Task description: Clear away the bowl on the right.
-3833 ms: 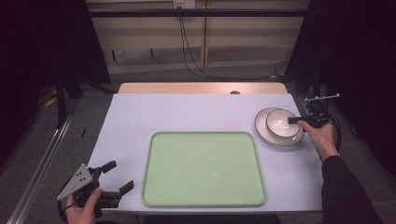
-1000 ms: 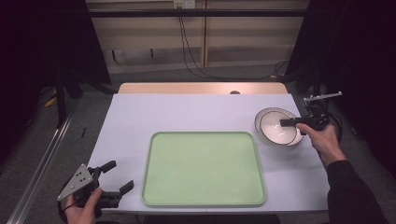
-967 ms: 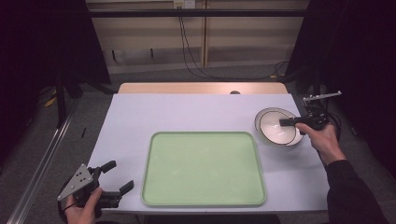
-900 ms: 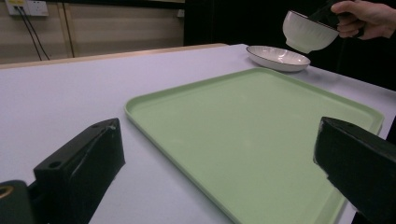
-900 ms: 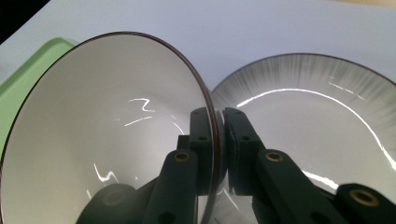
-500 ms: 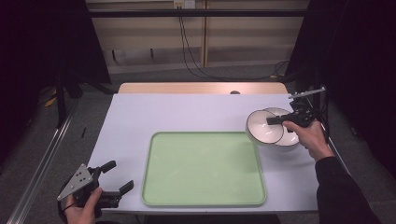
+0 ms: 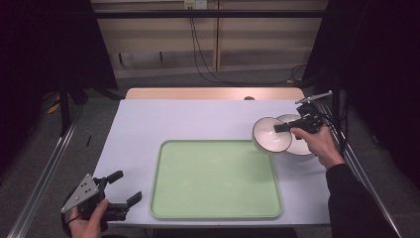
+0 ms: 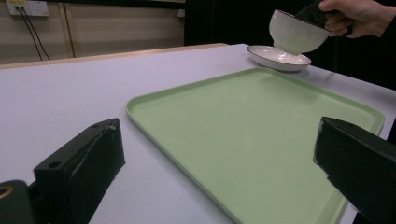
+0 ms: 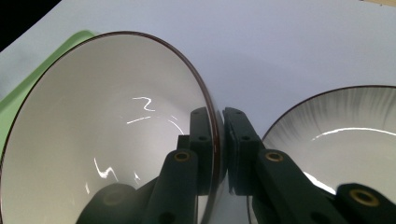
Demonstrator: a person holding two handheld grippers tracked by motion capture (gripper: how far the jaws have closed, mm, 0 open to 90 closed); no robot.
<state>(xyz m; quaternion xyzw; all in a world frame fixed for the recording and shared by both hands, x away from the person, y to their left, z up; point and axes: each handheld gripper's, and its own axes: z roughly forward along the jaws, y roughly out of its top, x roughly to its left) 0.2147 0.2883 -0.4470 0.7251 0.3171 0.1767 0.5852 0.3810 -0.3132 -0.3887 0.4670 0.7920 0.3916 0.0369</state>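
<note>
A white bowl (image 7: 270, 135) with a dark rim hangs in the air just past the tray's far right corner, tilted. My right gripper (image 7: 280, 127) is shut on its rim, one jaw inside and one outside, as the right gripper view shows at the bowl (image 9: 107, 135) and gripper (image 9: 219, 123). A white plate (image 7: 299, 146) lies on the table below and right of the bowl; the left gripper view shows the bowl (image 8: 294, 35) lifted above the plate (image 8: 275, 58). My left gripper (image 7: 124, 187) rests open off the table's near left corner, nothing between its jaws.
A large pale green tray (image 7: 215, 181) lies in the middle of the white table (image 7: 188, 121), also seen as the tray (image 8: 243, 140) in front of the left jaws. Dark curtains and metal rails flank both sides.
The right gripper has lifted the bowl off the plate and carried it left toward the tray. The left gripper has stayed put.
</note>
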